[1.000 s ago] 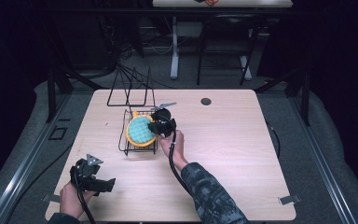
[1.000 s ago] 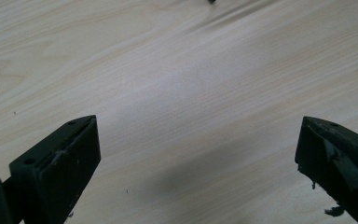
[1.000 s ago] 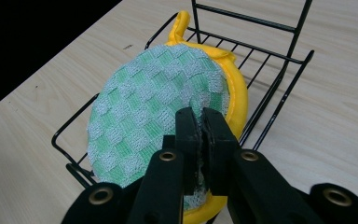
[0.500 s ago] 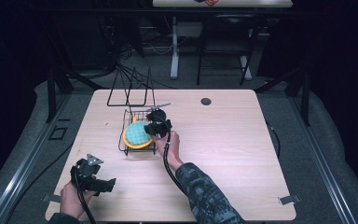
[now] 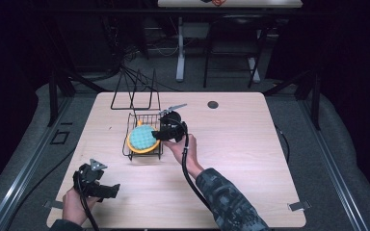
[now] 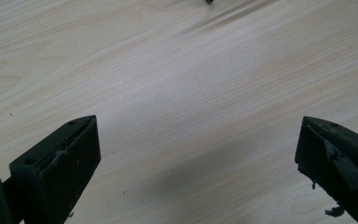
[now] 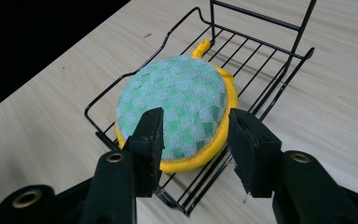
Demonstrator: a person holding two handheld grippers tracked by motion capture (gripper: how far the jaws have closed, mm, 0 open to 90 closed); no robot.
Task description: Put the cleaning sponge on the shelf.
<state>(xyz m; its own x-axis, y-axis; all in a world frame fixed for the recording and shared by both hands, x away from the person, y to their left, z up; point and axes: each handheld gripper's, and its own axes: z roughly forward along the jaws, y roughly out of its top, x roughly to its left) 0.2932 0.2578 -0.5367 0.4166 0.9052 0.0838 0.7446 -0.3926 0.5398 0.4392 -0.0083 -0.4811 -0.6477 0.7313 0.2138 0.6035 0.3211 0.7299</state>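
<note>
Fingers (image 7: 151,135) of right gripper (image 7: 193,140) parted, just been opening, straddling near edge of round green-and-yellow pad (image 7: 177,107) without pressing it. Pad released, lying flat in black wire basket (image 7: 121,84), yellow rim hanging slightly over basket's near edge. Basket on wooden table (image 5: 250,144), left of centre, beside right gripper (image 5: 166,132). Left gripper (image 6: 196,158) spread wide over bare tabletop, nothing between fingers; seen low at table's near left corner (image 5: 99,185), well apart from basket.
</note>
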